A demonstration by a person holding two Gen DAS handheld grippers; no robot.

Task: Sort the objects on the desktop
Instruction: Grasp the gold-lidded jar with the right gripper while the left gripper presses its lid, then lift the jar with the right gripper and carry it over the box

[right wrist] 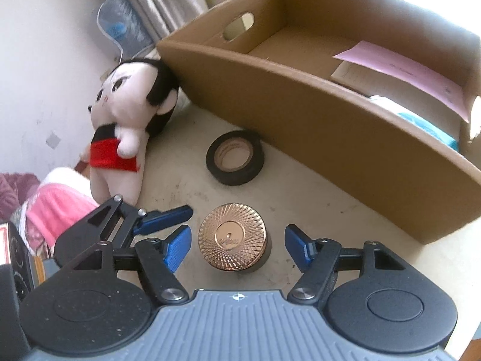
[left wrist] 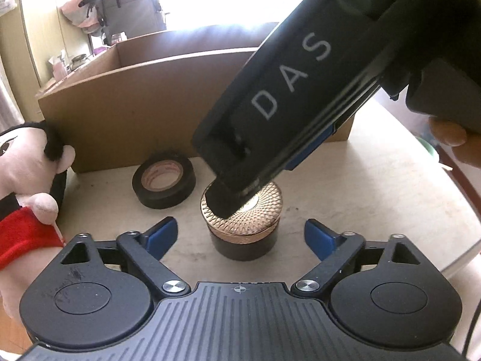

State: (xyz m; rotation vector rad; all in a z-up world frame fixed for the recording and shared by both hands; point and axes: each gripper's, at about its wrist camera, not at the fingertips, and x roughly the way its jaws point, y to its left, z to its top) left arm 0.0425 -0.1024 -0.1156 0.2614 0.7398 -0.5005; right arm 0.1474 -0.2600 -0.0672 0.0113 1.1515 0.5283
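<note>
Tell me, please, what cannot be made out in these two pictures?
- Small black jar with a patterned gold lid: in the left wrist view, the right tongs cover part of the lid.
- Brown cardboard box: in the left wrist view its inside is hidden by its near wall.
- Contents at the box's right end: right wrist view, cut off by the wall.
- Print inside the black tape roll: too small.

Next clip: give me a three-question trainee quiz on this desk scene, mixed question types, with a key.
1. True or false: the roll of black tape lies inside the cardboard box.
2. What stands between the right gripper fingers?
A. plush doll
B. gold-lidded jar
C. tape
3. Fill in: the pink paper lies in the ____.

Key: 1 false; 2 B; 3 box.
</note>
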